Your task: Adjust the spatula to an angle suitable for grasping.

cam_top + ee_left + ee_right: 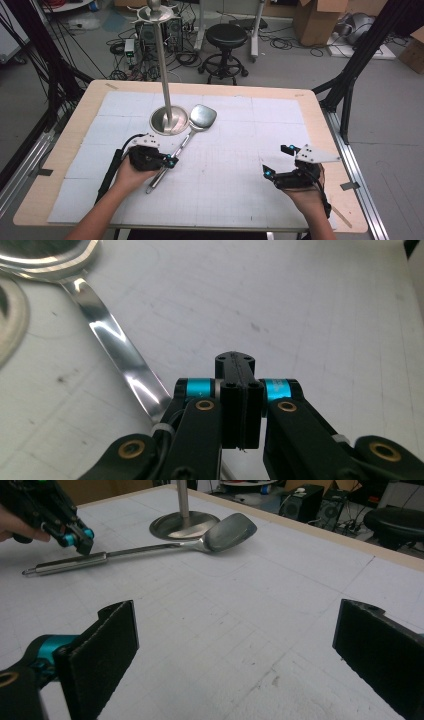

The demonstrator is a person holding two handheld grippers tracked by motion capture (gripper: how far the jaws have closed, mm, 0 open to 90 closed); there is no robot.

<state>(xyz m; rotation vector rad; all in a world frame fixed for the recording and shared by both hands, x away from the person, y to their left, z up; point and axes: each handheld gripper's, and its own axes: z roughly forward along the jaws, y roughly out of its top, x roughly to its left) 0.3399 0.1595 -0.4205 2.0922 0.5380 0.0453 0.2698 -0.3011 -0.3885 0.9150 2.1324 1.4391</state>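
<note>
Steel spatula (186, 139) lay flat on the white-gridded surface (240, 150), running diagonally in the high view: blade (202, 116) at upper centre, just beside the round base of the metal stand (169, 121), handle end (152, 187) toward lower left of centre. Whether blade and base touched, I could not tell.

My left tongs (171, 162) sat at the handle, jaws pressed together with nothing between them. In the left gripper view the tongs (240, 390) were shut at bottom centre, and the shiny handle (120, 355) ran from upper left down past their left side, close beside, not clamped. In the right gripper view my left tongs (82, 537) hovered at upper left, tip right over the thick grip of the handle (70, 564); contact not clear.

My right tongs (276, 160) rested at lower right of the high view, jaws wide apart, well apart from the spatula. Right gripper view: one pad (102, 650) at lower left, the other at lower right, bare surface between.

Step in hand, as I judged it: approach to the handle, grasp not yet made. Next move would call for parting the left tongs, shifting sideways to straddle the handle, then closing. The round, polished handle might roll or slip under a poor bite.
</note>
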